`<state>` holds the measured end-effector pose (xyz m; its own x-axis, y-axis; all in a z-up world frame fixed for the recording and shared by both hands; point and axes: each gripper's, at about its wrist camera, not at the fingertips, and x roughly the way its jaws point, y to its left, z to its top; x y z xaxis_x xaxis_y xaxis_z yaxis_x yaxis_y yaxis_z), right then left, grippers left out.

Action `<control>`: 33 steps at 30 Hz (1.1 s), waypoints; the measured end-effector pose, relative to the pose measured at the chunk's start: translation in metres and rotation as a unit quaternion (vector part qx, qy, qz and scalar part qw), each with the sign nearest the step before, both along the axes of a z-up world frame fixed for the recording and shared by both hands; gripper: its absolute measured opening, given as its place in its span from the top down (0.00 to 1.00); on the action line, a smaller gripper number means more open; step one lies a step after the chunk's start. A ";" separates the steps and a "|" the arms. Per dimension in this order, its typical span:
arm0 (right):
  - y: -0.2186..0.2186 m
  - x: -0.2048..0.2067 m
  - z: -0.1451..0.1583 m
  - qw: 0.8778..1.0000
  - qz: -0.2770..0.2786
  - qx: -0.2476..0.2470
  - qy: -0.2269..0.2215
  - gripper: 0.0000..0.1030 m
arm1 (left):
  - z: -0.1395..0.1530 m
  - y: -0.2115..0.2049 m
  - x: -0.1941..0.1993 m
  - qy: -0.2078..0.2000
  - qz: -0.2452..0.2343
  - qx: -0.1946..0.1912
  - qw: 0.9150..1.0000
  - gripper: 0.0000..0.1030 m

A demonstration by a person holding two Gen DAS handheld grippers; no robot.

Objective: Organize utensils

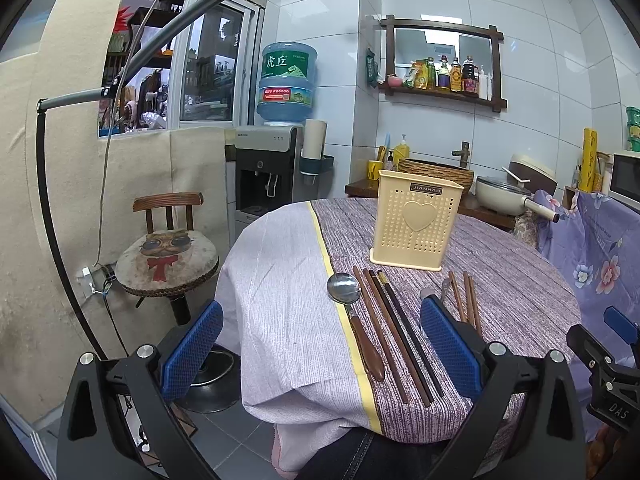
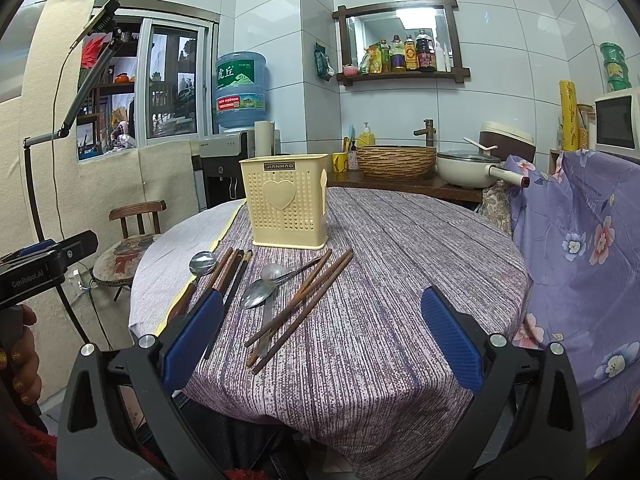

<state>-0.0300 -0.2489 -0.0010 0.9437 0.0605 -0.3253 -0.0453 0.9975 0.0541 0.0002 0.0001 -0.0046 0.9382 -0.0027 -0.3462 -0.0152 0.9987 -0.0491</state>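
A cream perforated utensil holder (image 1: 416, 220) (image 2: 285, 206) stands upright on the round table (image 1: 520, 280) (image 2: 400, 260). In front of it lie a wooden-handled spoon (image 1: 352, 312) (image 2: 200, 266), several dark and brown chopsticks (image 1: 396, 332) (image 2: 234, 274), two metal spoons (image 2: 262, 286) and more brown chopsticks (image 2: 304, 304) (image 1: 466, 300). My left gripper (image 1: 320, 350) is open above the near table edge, around the left utensil group. My right gripper (image 2: 322, 336) is open and empty above the table's front, near the right chopsticks.
A stool with a cat cushion (image 1: 168, 256) stands left of the table. A water dispenser (image 1: 268, 168) is behind it. A counter with a woven basket (image 2: 396, 160) and a pan (image 2: 468, 170) lies beyond. A flowered cloth (image 2: 580, 240) hangs at the right.
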 end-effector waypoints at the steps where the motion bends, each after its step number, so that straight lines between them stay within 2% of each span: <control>1: 0.000 0.000 0.000 1.000 0.000 0.000 0.000 0.05 | 0.000 0.000 0.000 0.000 0.000 0.000 1.000 0.05; 33: 0.000 0.000 0.000 1.000 0.000 0.000 0.001 0.05 | -0.004 -0.001 0.000 0.003 -0.001 0.001 1.000 0.05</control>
<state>-0.0302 -0.2488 -0.0012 0.9432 0.0602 -0.3268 -0.0447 0.9975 0.0549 0.0007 -0.0004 -0.0084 0.9358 -0.0038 -0.3525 -0.0137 0.9988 -0.0473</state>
